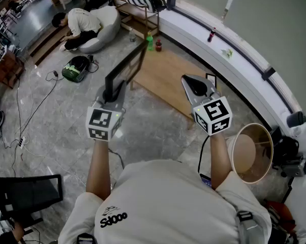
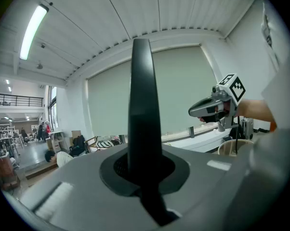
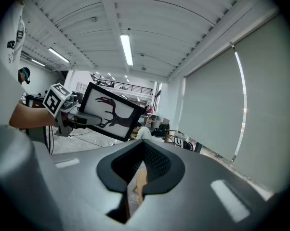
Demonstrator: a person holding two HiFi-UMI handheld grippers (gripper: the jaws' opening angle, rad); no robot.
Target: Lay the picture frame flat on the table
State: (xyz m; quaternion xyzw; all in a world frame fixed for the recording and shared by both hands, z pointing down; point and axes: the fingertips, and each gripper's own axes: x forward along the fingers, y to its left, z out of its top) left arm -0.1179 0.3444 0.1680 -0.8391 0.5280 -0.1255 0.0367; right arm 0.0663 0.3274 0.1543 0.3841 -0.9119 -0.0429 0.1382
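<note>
Your left gripper (image 1: 112, 92) clamps the black-framed bird picture (image 3: 109, 110) upright by its edge, clear of the low wooden desk (image 1: 165, 78), ready for lowering; your right gripper (image 1: 194, 85) is slightly parted and empty.

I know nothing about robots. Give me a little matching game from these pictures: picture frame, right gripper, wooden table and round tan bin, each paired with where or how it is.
Things:
1. picture frame
2. right gripper
3. wooden table
4. round tan bin

States:
A. nothing between its jaws
B. standing on the floor, right of both grippers
C. clamped in the left gripper, up in the air
D. low, ahead of both grippers

Pairs: 1-C, 2-A, 3-D, 4-B
</note>
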